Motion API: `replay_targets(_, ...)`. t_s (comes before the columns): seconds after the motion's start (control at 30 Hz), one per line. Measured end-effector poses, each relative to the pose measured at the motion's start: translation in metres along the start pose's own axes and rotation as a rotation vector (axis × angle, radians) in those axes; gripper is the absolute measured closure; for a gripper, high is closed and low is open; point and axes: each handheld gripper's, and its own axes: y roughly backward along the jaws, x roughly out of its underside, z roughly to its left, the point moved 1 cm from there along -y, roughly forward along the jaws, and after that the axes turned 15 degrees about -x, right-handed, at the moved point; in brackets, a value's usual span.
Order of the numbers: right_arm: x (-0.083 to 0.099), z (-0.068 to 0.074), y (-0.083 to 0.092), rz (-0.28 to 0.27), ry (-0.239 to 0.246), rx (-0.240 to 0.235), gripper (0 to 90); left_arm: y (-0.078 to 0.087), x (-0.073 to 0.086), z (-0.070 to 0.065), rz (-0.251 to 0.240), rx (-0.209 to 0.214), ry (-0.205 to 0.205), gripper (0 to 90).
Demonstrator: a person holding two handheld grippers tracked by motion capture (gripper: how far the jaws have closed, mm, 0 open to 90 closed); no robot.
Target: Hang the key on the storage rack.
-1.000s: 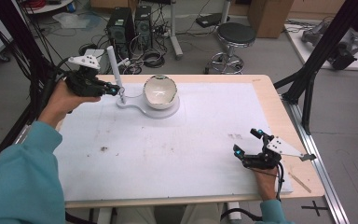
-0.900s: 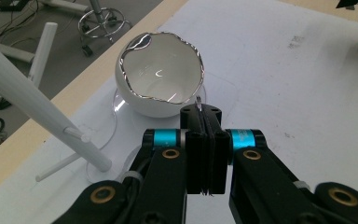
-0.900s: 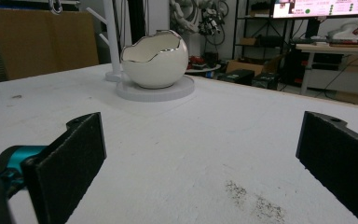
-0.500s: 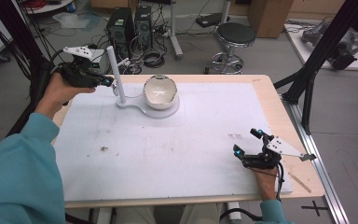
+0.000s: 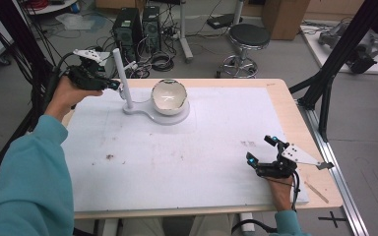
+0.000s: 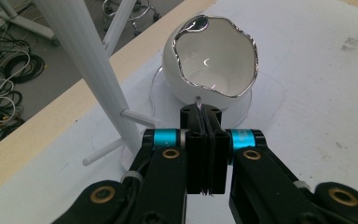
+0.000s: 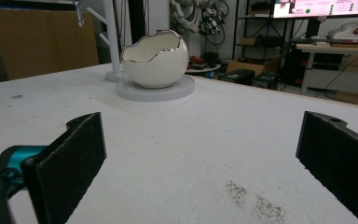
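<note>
A white stand (image 5: pixel 150 114) at the table's far left carries a thin upright post (image 5: pixel 122 73) with short pegs and an egg-shaped white bowl (image 5: pixel 169 96) with a silver rim. My left gripper (image 5: pixel 113 84) is held above the table just left of the post, about halfway up it. In the left gripper view its jaws (image 6: pixel 204 112) are shut on a thin silvery piece (image 6: pixel 198 100), too small to name, with the post (image 6: pixel 81 60) at the left and the bowl (image 6: pixel 214 60) ahead. My right gripper (image 5: pixel 260 148) rests open at the near right, its pads (image 7: pixel 74 158) wide apart over bare mat.
A white mat (image 5: pixel 177 157) with a few dark smudges covers the wooden table (image 5: pixel 295 118). Black frame legs (image 5: pixel 325 83) stand off the right edge. Behind the table are a stool (image 5: pixel 248 37), computer towers (image 5: pixel 138 24) and floor cables.
My left hand has lifted its shut gripper from near the stand's base up and back, to about mid-height beside the post. The right gripper has stayed put.
</note>
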Motion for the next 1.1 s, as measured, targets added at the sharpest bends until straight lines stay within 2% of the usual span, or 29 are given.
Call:
replay_targets(0.17,0.000,0.000,0.000,0.000,0.001,0.001,0.6,-0.005,0.002,0.004,0.014,-0.026,0.002,88.4)
replay_targets(0.3,0.000,0.000,0.000,0.000,0.002,0.001,0.6,-0.009,0.003,0.006,0.022,-0.015,0.004,88.5)
replay_targets(0.63,0.000,0.000,0.000,0.001,0.002,0.001,0.6,-0.016,0.006,0.012,0.033,-0.029,0.009,88.5)
replay_targets(1.1,0.000,0.000,0.000,0.002,0.004,0.004,0.6,-0.021,0.008,0.016,0.028,-0.016,0.023,88.4)
